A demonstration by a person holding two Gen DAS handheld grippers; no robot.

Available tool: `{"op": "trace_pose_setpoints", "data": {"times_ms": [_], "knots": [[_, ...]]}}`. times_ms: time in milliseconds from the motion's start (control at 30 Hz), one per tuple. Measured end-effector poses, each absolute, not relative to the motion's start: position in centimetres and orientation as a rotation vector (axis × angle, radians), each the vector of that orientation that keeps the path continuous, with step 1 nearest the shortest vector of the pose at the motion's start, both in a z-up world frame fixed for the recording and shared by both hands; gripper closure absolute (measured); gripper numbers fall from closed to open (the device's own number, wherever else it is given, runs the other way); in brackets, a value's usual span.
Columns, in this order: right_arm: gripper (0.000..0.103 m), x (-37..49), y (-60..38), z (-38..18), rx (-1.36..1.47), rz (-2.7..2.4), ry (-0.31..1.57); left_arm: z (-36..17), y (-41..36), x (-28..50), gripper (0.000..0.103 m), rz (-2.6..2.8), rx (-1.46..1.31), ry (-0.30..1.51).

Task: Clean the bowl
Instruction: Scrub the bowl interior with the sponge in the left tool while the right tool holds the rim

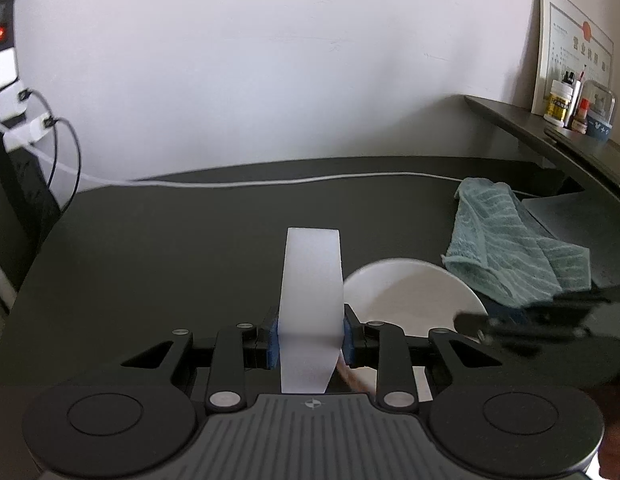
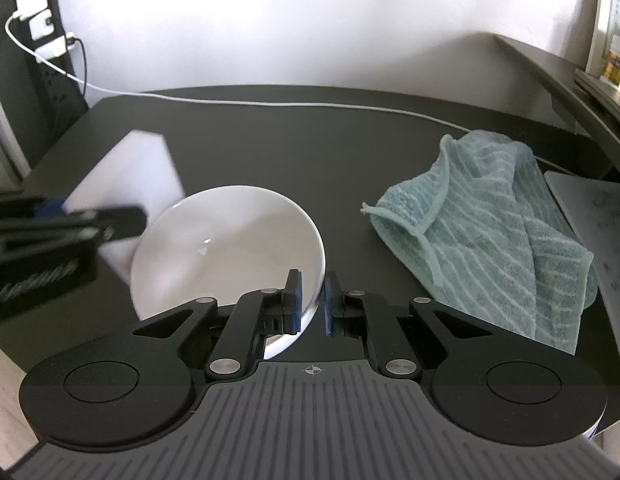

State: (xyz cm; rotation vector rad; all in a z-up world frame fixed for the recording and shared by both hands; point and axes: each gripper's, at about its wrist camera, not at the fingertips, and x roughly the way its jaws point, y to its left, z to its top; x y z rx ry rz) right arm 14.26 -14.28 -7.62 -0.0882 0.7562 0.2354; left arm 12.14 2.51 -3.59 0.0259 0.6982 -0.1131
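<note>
bowl: glossy white ceramic bowl tipped up above the dark matte bench, rim pinched in right claw | left claw clenched on soft white foam sponge block, just beside bowl | handling: likely rigid, slick, breakable; rim grip suits | nearby: crumpled teal striped terry towel

white glossy bowl, empty, tipped up on edge with its rim pinched between padded jaws, above the dark surface. white sponge block upright, clamped between jaws, just left of bowl.
</note>
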Motion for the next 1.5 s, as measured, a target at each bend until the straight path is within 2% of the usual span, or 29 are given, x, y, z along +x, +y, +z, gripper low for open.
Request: {"op": "trace_pose_setpoints", "data": {"times_ms": [133, 200, 300, 400, 467, 733, 967, 1233, 1300, 1500], "knots": [[0.090, 15.2, -14.2, -7.6, -0.089, 0.223, 0.756, -3.3, 3.1, 11.6, 0.075, -0.094, 0.017, 0.702], [0.079, 15.4, -14.1, -7.4, -0.080, 0.217, 0.759, -3.3, 3.4, 10.8, 0.075, -0.080, 0.016, 0.711], [0.071, 15.2, -14.1, -7.0, -0.051, 0.211, 0.766, -3.5, 3.9, 9.7, 0.075, -0.075, 0.001, 0.724], [0.074, 14.2, -14.1, -7.2, -0.056, 0.201, 0.779, -3.4, 3.7, 9.2, 0.075, -0.090, -0.006, 0.724], [0.088, 13.9, -14.1, -7.4, -0.064, 0.203, 0.780, -3.3, 3.3, 9.3, 0.075, -0.108, -0.007, 0.722], [0.089, 13.6, -13.4, -7.6, -0.212, 0.290, 0.737, -3.2, 3.6, 9.5, 0.075, -0.109, -0.001, 0.721], [0.096, 14.2, -13.2, -7.5, -0.240, 0.322, 0.726, -3.3, 3.4, 11.6, 0.075, -0.117, 0.014, 0.722], [0.088, 17.1, -12.5, -7.2, -0.236, 0.310, 0.704, -3.5, 2.8, 9.0, 0.075, -0.114, 0.042, 0.723], [0.081, 16.7, -12.6, -7.1, -0.213, 0.302, 0.713, -3.5, 3.0, 8.9, 0.075, -0.110, 0.032, 0.725], [0.080, 14.9, -13.9, -7.2, -0.104, 0.260, 0.776, -3.3, 3.0, 9.8, 0.075, -0.100, 0.024, 0.719]]}}
